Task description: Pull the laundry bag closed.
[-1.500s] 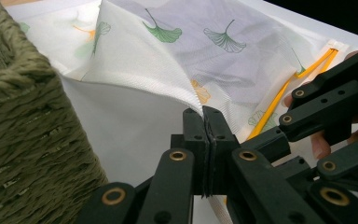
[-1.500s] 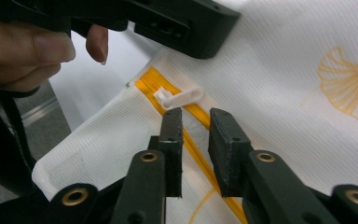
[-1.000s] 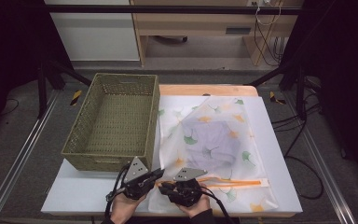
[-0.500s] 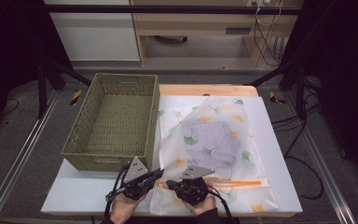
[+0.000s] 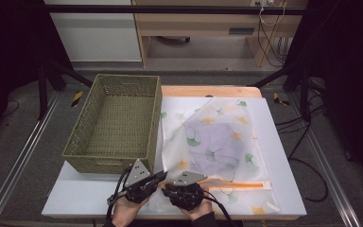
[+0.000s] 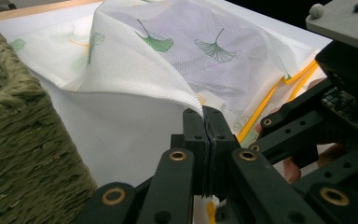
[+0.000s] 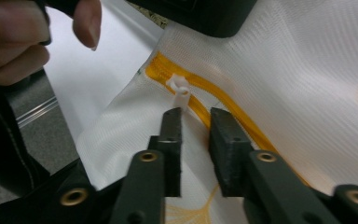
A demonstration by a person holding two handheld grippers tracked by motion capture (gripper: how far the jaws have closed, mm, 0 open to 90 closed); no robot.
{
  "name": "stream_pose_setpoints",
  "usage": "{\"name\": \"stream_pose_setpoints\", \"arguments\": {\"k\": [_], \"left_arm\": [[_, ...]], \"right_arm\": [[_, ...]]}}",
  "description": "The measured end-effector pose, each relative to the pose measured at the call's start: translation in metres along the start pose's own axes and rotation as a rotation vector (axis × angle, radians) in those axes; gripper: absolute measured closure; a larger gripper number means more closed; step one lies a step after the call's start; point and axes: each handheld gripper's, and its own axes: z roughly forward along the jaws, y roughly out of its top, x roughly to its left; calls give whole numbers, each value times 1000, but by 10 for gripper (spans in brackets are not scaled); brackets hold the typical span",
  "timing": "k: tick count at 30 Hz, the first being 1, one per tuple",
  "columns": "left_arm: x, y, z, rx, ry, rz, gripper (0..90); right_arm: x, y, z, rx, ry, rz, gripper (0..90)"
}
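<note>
A white mesh bag [image 5: 217,120] printed with green and yellow leaves lies flat on the table, with a pale garment showing through it. An orange zipper [image 5: 238,183] runs along its near edge. My left gripper [image 5: 163,174] is shut on the bag's near left corner [image 6: 193,95] and holds that fabric lifted. My right gripper [image 7: 195,116] stands slightly open over the zipper [image 7: 235,123]. The white zipper pull [image 7: 179,87] lies just past its left jaw tip, untouched. In the high view the right gripper [image 5: 167,187] sits right beside the left one.
A woven green basket [image 5: 108,158] stands empty on the table's left half, close beside my left gripper [image 6: 205,114]. Bare white tabletop [image 5: 82,198] lies in front of it. Beyond the table are a desk, cables and dark frame legs.
Hardly anything differs. Both grippers remain together at the bag's near left corner, and the right one has shifted only slightly.
</note>
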Motion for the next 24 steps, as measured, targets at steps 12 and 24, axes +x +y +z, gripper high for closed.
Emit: {"name": "stream_pose_setpoints", "arguments": {"k": [12, 24], "left_arm": [[2, 0, -1, -7, 7, -4, 882], [4, 0, -1, -4, 9, -7, 881]], "right_arm": [[2, 2, 0, -31, 54, 18, 690], [4, 1, 2, -68, 73, 57, 673]]}}
